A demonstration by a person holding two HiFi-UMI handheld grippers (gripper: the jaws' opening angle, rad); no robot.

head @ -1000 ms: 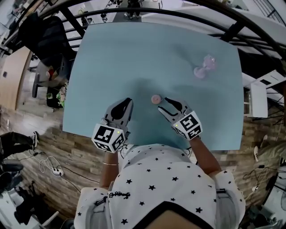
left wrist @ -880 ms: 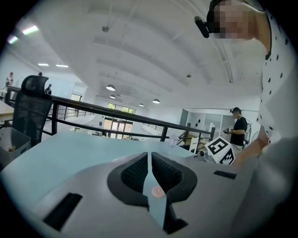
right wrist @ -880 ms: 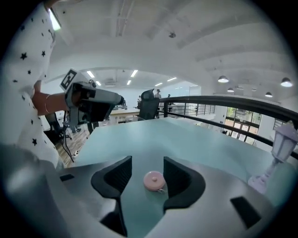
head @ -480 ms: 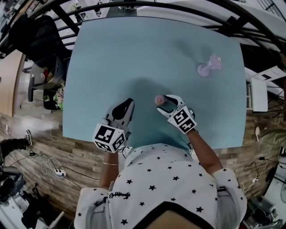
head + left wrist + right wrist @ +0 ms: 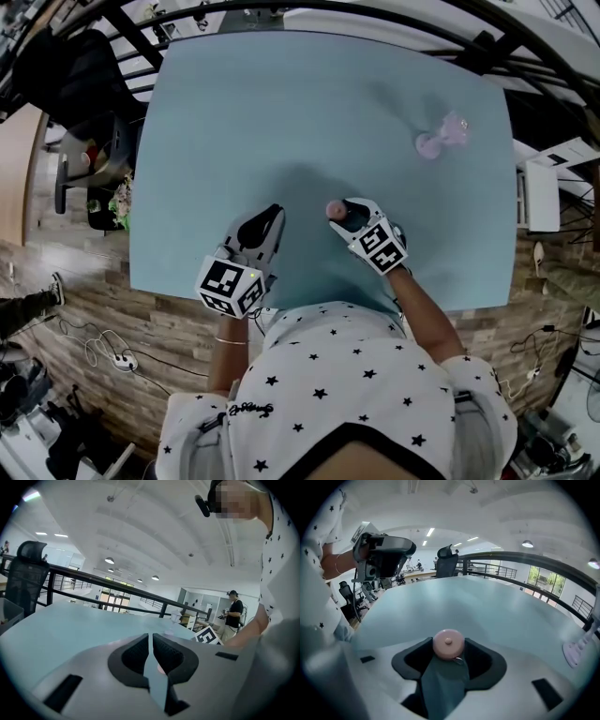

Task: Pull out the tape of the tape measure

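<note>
A black chair [image 5: 94, 84] stands off the left edge of the bench [image 5: 281, 103].

My left gripper [image 5: 270, 217] rests low over the near part of the bench, left of centre, pointing away from me and only slightly downward. Its jaws are clenched, with only a thin slit between the pads. Nothing is held in them.

The tape measure [image 5: 333, 208], a small round pink case with a button in the middle of its top face, lies flat on the bench near the centre. It is well apart from the left gripper and sits at the tips of the right one.

My right gripper [image 5: 344, 213] points down at a steep angle toward the bench. Its jaws have just been closing, and the tape measure is between them. The case fills the gap from pad to pad, so the gripper is grasping it by its sides. No tape is drawn out.

A pale pink, translucent item [image 5: 441, 138] lies toward the far right of the bench, well apart from both grippers.
</note>
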